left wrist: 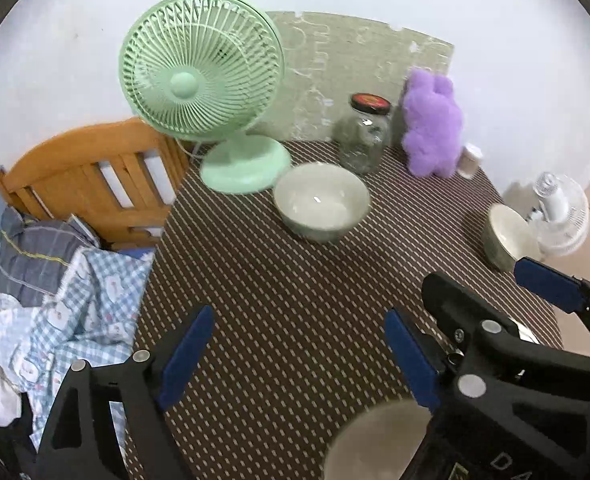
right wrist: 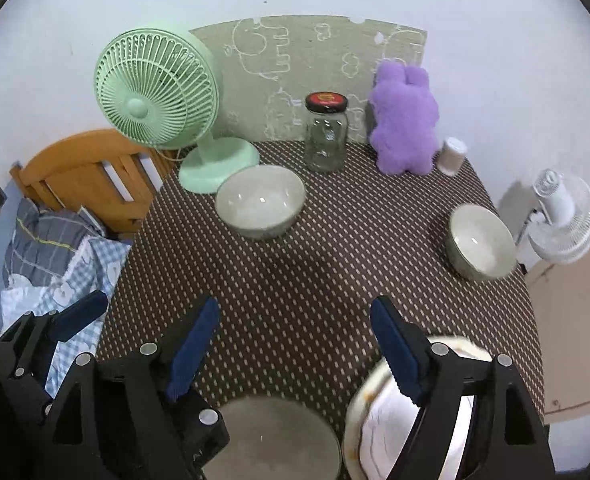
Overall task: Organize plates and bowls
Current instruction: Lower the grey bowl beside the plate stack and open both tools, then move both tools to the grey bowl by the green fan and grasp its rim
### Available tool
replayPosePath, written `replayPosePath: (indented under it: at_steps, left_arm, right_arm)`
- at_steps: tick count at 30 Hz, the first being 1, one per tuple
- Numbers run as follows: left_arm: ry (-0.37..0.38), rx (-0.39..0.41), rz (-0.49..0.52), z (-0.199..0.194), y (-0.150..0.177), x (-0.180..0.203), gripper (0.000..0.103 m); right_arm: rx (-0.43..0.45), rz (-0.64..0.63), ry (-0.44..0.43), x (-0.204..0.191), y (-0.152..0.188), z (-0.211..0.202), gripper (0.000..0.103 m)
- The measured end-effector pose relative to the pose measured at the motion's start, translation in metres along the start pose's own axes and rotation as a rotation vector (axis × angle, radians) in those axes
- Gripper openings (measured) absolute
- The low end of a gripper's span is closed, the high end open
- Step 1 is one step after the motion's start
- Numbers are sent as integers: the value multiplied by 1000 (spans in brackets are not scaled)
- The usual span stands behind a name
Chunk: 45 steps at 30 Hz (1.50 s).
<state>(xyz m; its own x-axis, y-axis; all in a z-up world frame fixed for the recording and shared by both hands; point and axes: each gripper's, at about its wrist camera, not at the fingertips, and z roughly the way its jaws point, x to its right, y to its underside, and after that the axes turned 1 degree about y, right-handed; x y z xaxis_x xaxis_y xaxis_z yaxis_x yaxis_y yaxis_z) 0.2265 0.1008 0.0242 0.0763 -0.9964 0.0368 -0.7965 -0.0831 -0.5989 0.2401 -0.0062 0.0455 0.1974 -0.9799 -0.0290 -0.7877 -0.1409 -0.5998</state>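
On the table (right wrist: 315, 280), three bowls — far (right wrist: 259, 201), right (right wrist: 481, 242), near (right wrist: 273, 440) — and a plate (right wrist: 375, 432) sit unstacked, suggesting sorting has barely begun; both the left gripper (left wrist: 295, 356) and right gripper (right wrist: 295, 348) hang empty, jaws apart.

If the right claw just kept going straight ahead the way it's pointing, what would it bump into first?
Probably the pale bowl beside the green fan; it sits roughly ahead of the open right claw, across bare tablecloth. Depth is uncertain.
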Motion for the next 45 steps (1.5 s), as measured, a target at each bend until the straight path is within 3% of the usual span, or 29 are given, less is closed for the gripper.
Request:
replayPosePath:
  at_steps: [18, 27, 32, 39, 45]
  left_arm:
    - [-87, 36, -29, 93, -83, 8, 86]
    - [-109, 16, -14, 145, -102, 8, 78]
    - [-115, -12, -14, 172, -103, 6, 67]
    - [-119, -49, -14, 196, -100, 3, 51]
    - [-137, -74, -16, 208, -98, -2, 35]
  right_arm:
    - [16, 18, -33, 31, -87, 102, 80]
    - [-15, 28, -36, 35, -107, 156, 70]
    - [-50, 24, -34, 34, -111, 186, 54]
    - [-89, 21, -41, 30, -109, 214, 48]
    - [-116, 11, -52, 23, -106, 230, 24]
